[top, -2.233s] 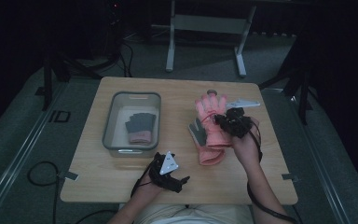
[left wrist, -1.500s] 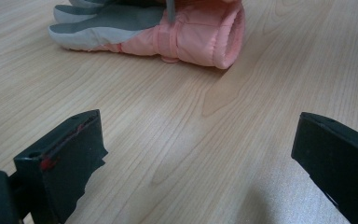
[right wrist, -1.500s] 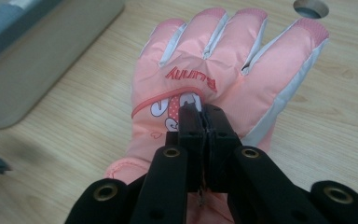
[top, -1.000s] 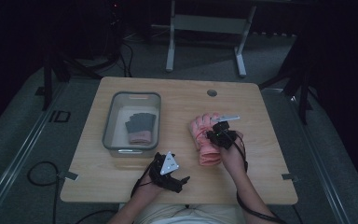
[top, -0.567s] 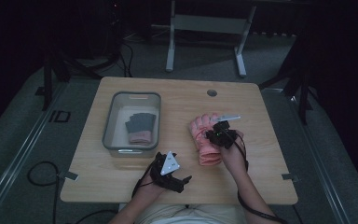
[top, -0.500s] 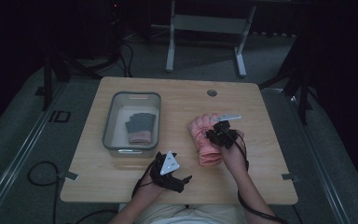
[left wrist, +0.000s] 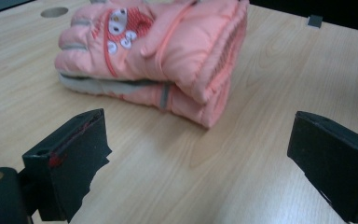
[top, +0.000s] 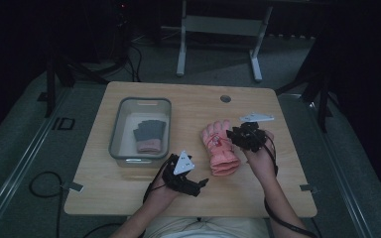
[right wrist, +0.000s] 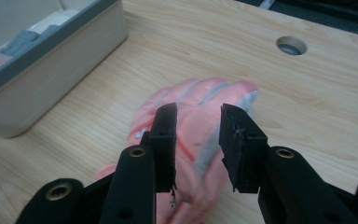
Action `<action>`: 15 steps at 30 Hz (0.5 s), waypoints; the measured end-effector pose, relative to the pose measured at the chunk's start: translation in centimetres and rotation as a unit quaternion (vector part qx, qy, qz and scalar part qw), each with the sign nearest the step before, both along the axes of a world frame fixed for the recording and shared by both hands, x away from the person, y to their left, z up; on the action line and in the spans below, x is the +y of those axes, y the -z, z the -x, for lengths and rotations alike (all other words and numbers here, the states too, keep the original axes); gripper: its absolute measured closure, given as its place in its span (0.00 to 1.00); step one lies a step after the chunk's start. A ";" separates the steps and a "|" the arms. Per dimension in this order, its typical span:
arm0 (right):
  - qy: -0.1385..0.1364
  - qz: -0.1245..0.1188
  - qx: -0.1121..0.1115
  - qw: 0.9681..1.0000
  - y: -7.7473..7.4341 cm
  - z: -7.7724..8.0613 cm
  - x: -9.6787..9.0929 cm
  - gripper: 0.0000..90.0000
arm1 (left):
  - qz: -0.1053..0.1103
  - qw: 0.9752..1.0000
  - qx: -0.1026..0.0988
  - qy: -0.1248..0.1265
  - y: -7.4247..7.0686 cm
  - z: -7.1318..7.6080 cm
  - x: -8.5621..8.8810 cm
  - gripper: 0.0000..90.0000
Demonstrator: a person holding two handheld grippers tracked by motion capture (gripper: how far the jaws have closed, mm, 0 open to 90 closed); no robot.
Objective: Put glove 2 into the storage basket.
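Stacked pair of padded pink ski gloves point(top: 219, 148) lies mid-table, right of the grey plastic bin point(top: 140, 131). Your right gripper point(right wrist: 196, 122) has just been opening, nothing pinched; left gripper point(left wrist: 200, 154) is spread wide. Soft, light, squashy: grab the cuff end, both layers.

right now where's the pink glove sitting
In the high view the pink glove lies on the table right of centre, between the grey bin on its left and the right gripper just beside it.

From my high view the room is dim and murky, with only the wooden table point(top: 188, 198) faintly lit. My gripper views are brighter, and the pink gloves point(right wrist: 200, 140) smear with motion blur near the lens.
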State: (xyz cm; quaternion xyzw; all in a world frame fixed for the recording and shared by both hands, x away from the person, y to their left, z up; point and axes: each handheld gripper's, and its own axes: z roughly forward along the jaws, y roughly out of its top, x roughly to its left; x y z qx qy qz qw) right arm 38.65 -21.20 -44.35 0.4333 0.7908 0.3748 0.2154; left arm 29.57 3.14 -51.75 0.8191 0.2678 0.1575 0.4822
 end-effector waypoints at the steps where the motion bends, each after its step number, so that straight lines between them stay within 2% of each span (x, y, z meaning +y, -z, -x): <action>1: 0.000 0.002 0.000 1.000 -0.2 -0.1 -0.3 0.73 | 0.000 1.000 -0.002 -0.001 -0.3 -0.2 -0.1 0.05; 2: 0.000 0.002 0.000 1.000 -0.2 -0.1 -0.3 0.73 | 0.000 1.000 -0.002 -0.001 -0.3 -0.2 -0.1 0.05; 3: -0.002 0.004 -0.003 1.000 -0.3 -0.3 -0.6 0.73 | 0.000 1.000 -0.011 -0.001 -1.2 -0.7 -0.4 0.05; 5: -0.008 0.003 0.000 1.000 -0.7 -0.7 -1.5 0.73 | 0.000 1.000 -0.015 -0.002 -1.9 -1.4 -0.6 0.05; 8: -0.016 0.007 0.002 1.000 -0.8 -1.0 -2.2 0.73 | 0.005 1.000 -0.011 -0.010 -2.9 -2.7 -1.0 0.05; 10: -0.019 0.005 0.005 1.000 -0.8 -1.1 -2.5 0.75 | 0.010 1.000 -0.001 -0.014 -3.4 -3.6 -1.3 0.06; 13: -0.029 0.006 0.004 1.000 -0.6 -1.3 -2.7 0.75 | 0.008 1.000 0.000 -0.025 -4.0 -4.9 -1.8 0.06; 14: -0.029 0.006 0.004 1.000 -0.6 -1.3 -2.7 0.75 | 0.008 1.000 0.000 -0.025 -4.0 -4.9 -1.8 0.06; 15: -0.033 0.004 0.004 0.999 -0.6 -1.3 -2.7 0.76 | 0.006 0.999 0.000 -0.034 -4.2 -5.5 -2.3 0.06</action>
